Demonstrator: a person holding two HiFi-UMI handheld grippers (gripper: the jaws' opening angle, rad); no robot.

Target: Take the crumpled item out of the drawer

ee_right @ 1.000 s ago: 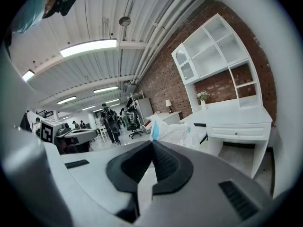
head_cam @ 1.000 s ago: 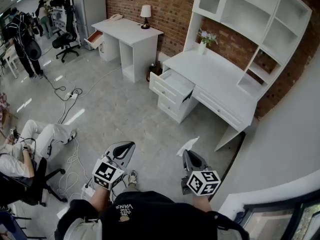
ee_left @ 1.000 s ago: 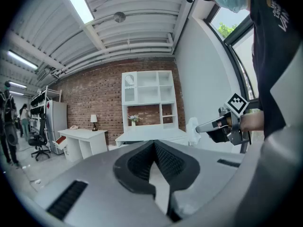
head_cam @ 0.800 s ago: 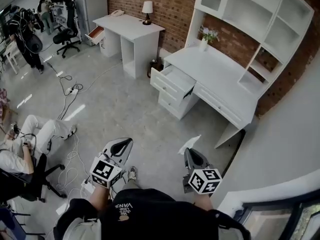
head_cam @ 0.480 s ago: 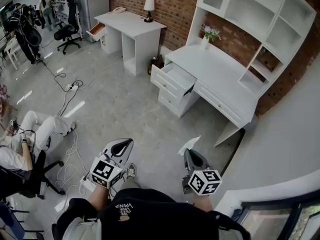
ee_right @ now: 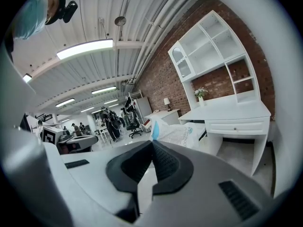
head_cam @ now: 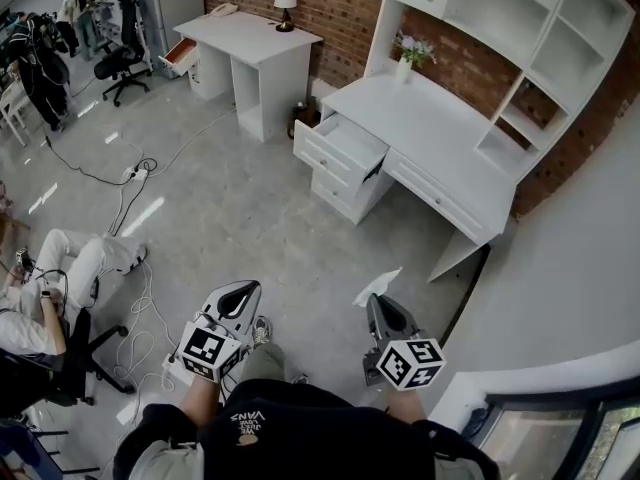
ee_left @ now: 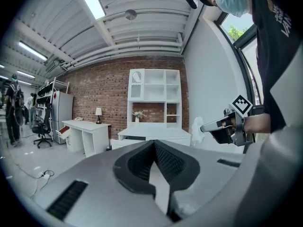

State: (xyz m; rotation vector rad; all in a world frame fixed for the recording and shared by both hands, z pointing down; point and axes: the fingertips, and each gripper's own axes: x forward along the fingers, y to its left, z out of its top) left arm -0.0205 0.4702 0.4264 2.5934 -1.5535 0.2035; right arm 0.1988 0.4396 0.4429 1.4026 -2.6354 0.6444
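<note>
1. Right gripper [head_cam: 374, 305]: in the right gripper view I read the jaws as closed on the crumpled item [ee_right: 180, 134], a white wad with a blue corner. It was pinched at the very tips.

2. Left gripper [head_cam: 246, 290]: in the left gripper view the jaws met at their tips with nothing between them. I logged it as closed and empty.

3. Position of the crumpled item: it was already clear of the drawer [head_cam: 348, 156]. In the head view it projected forward and slightly left from the right gripper's tips, over bare floor [head_cam: 250, 218], roughly in line with the gripper's long axis.

4. Bearing to the furniture: the drawer stood pulled out of the white desk [head_cam: 440, 148], ahead of both grippers and well apart from them. The item pointed toward it.

5. Nearer hand: the right gripper carried the load. The left gripper hung beside it, near but apart, and from its own camera the item [ee_left: 196, 128] lay off to the right.

6. Assessment: I judged the removal step done. Any further move depended only on the right gripper's hold.
</note>
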